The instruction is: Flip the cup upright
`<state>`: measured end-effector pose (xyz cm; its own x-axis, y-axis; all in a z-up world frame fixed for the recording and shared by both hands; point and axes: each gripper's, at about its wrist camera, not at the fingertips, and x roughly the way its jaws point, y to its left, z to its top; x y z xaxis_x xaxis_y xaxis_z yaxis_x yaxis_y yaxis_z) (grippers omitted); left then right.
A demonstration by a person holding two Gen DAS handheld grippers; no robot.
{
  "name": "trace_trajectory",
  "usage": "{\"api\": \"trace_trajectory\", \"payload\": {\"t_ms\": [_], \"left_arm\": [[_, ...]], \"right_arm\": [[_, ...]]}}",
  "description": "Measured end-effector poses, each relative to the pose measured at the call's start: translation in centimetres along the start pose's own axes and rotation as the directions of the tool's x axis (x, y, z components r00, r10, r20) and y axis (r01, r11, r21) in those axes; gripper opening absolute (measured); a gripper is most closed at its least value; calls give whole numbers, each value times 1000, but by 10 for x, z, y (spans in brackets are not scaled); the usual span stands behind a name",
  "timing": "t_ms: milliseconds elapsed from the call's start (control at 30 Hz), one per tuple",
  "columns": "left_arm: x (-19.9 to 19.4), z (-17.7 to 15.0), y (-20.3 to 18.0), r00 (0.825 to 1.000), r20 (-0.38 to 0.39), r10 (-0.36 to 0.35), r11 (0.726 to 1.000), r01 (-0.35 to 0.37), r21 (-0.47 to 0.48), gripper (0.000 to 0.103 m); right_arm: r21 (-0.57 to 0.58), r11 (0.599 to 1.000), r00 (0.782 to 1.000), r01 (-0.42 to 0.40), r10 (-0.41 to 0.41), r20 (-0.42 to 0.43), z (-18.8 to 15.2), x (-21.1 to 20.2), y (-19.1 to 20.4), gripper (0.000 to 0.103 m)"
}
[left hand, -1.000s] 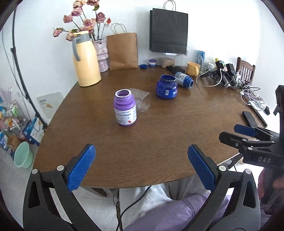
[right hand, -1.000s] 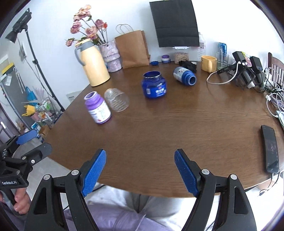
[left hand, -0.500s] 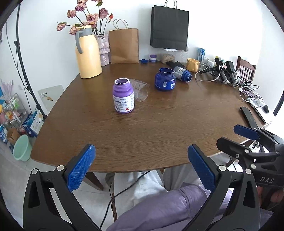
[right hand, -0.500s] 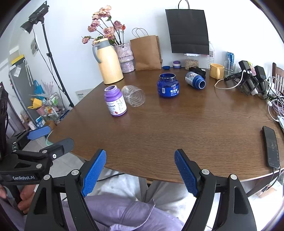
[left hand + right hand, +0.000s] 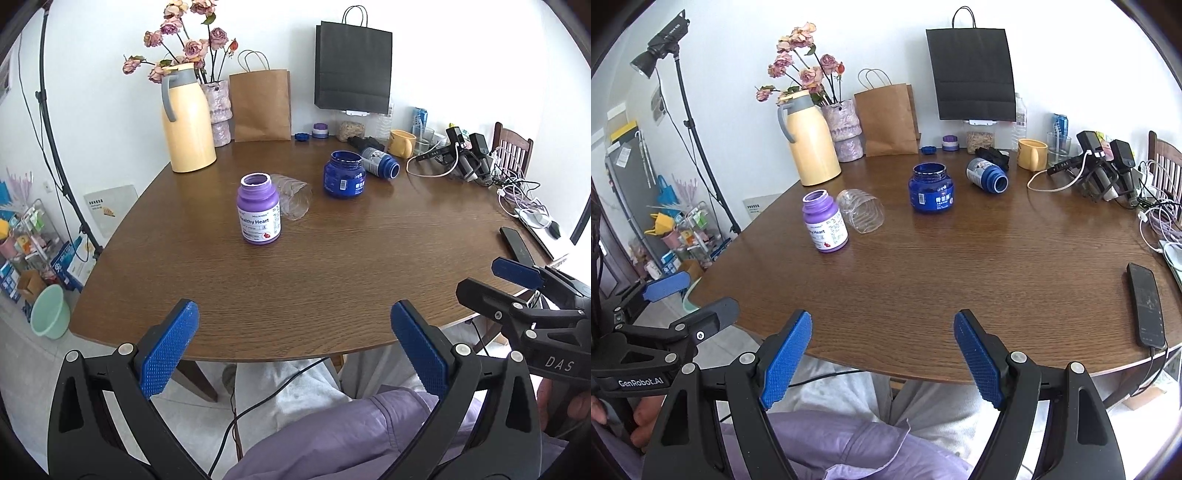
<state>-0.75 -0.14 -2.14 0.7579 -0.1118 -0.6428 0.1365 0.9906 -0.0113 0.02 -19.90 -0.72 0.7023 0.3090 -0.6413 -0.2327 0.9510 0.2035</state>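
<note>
A clear ribbed plastic cup lies on its side on the brown wooden table, its mouth toward me, just behind and right of a purple open bottle. My left gripper is open and empty, held near the table's front edge, far from the cup. My right gripper is open and empty, also at the front edge. Each gripper shows at the side of the other's view.
An upright blue jar and a blue bottle on its side stand behind the cup. A yellow thermos, flower vase, paper bags, yellow mug, cables and a phone line the table's back and right.
Both grippers have pulled back and up from the table, so the table and objects look farther away. Nothing on the table has moved. Both grippers stay open.
</note>
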Motion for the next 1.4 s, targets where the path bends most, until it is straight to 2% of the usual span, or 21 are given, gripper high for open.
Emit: {"api": "trace_trajectory", "payload": {"t_ms": [533,1400], "left_arm": [[-2,0,1,1000,-2,25,999,-25,-21,103],[-3,1,2,1000,4,27,999,-27,-20,103]], "right_arm": [[11,1000,1000,14,-14,-9,0,0,-2,83],[24,999,1000,24,-24,-3,0,-4,-6,83]]}}
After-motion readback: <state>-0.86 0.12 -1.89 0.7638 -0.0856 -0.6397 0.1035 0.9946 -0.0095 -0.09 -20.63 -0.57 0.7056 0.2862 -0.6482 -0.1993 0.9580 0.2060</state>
